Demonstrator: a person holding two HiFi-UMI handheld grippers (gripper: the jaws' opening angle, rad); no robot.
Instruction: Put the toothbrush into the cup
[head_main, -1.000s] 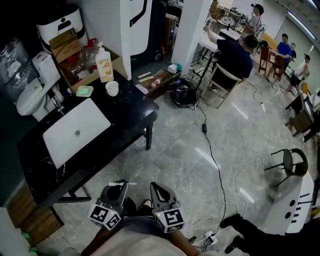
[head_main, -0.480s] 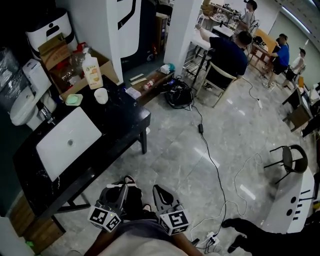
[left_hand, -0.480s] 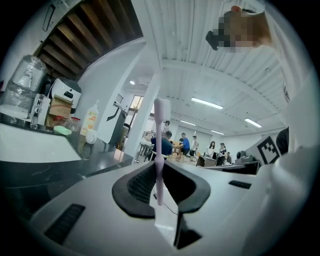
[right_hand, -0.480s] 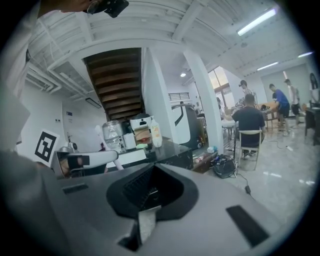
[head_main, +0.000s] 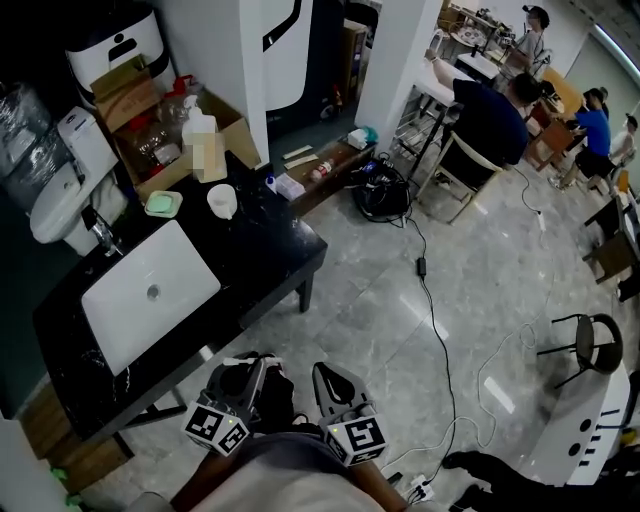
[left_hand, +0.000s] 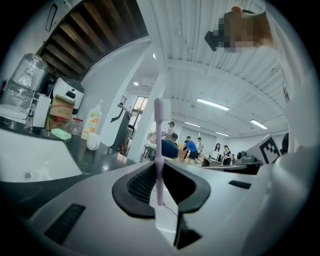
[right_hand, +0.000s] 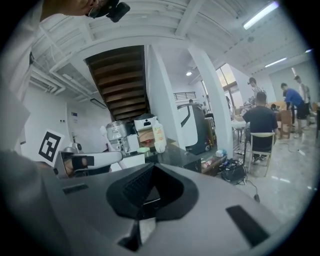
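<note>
A pale pink toothbrush (left_hand: 159, 150) stands upright between the jaws of my left gripper (left_hand: 159, 175), which is shut on its handle. In the head view that gripper (head_main: 245, 365) is low over the grey floor, off the near corner of the black table (head_main: 270, 240). The white cup (head_main: 222, 200) stands upright on the table's far side; in the left gripper view the cup (left_hand: 93, 142) is small and far ahead. My right gripper (head_main: 322, 373) hovers beside the left, and in its own view the right gripper (right_hand: 142, 202) is shut with nothing in it.
A white sink basin (head_main: 150, 295) is set into the table, with a green soap dish (head_main: 163, 204) and a soap bottle (head_main: 205, 140) near the cup. Cardboard boxes (head_main: 140, 110) sit behind. Cables (head_main: 430, 300) trail across the floor. People sit at desks (head_main: 490, 110) at the far right.
Both grippers have travelled together across the floor beside the table, staying level. The toothbrush stays clamped in the left gripper. The cup has not moved on the table.
</note>
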